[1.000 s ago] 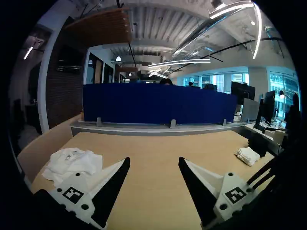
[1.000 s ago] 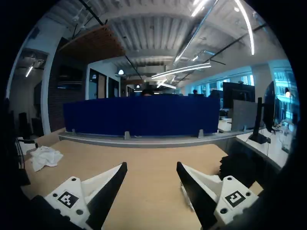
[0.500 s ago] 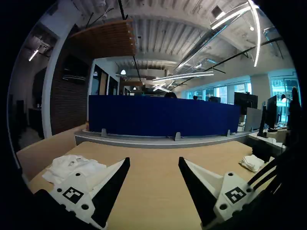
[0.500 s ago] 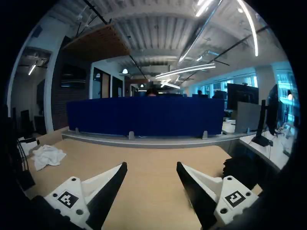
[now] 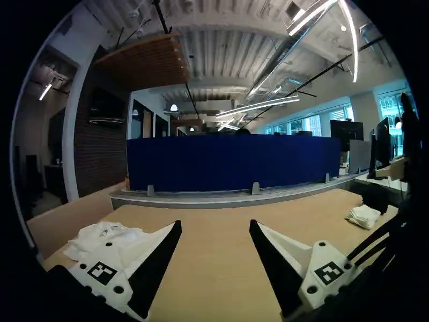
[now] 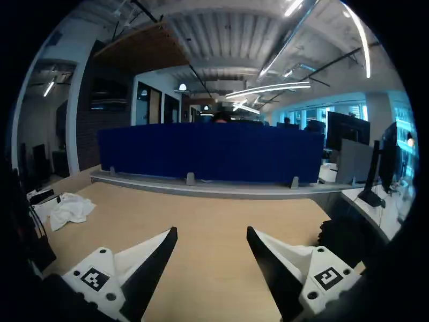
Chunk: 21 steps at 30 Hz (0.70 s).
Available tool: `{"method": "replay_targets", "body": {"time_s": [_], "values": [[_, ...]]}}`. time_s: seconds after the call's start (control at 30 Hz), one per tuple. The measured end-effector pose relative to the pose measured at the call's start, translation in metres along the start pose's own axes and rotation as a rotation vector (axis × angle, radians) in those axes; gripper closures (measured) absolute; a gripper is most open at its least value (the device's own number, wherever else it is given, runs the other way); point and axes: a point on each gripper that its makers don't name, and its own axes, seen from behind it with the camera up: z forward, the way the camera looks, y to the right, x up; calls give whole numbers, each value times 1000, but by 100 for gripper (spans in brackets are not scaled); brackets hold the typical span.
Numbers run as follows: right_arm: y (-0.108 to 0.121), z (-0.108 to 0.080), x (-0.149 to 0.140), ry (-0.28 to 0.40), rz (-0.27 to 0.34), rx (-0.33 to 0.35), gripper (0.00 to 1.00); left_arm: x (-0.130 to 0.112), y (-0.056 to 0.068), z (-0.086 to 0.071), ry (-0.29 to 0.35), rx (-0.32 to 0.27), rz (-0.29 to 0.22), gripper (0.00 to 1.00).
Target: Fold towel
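In the left gripper view, the left tool (image 5: 214, 223) is released: its two white and black fingers stand wide apart, with nothing between them, above the light wooden table (image 5: 214, 214). The crumpled white cloth towel (image 5: 102, 238) lies on the table at the left. It is just beside the left finger, and part of it is hidden behind that finger. Whether they touch, I cannot tell. A small folded white cloth (image 5: 363, 216) lies well apart, near the right edge of the table. A long dark blue partition wall (image 5: 230, 161) stands along the far side of the table.

In the right gripper view, the right tool (image 6: 211, 229) is also released, its fingers spread and empty over the bare middle of the table (image 6: 214, 214). The crumpled white cloth towel (image 6: 69, 208) lies far to the left, near the table edge. A black bundle (image 6: 339, 236) sits at the right edge. The dark blue partition wall (image 6: 209, 153) closes the far side, and computer monitors (image 6: 346, 129) stand behind it on the right.
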Motion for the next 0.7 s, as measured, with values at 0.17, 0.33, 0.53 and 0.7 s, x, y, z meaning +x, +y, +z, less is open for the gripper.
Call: {"method": "replay_targets", "body": {"time_s": [0.17,0.33,0.53,0.7], "values": [[0,15,4,12,3,0,0,-16,-13,1,14,31,8,6],[-2,26,1,16,-9,-3,0,-32,-21,5,28,41,17,6],[-5,31,-10,13,-25,-2,0,-48,-24,11,47,45,31,6],[-6,32,-22,4,-37,-8,0,-61,-30,15,58,56,30,6]]}}
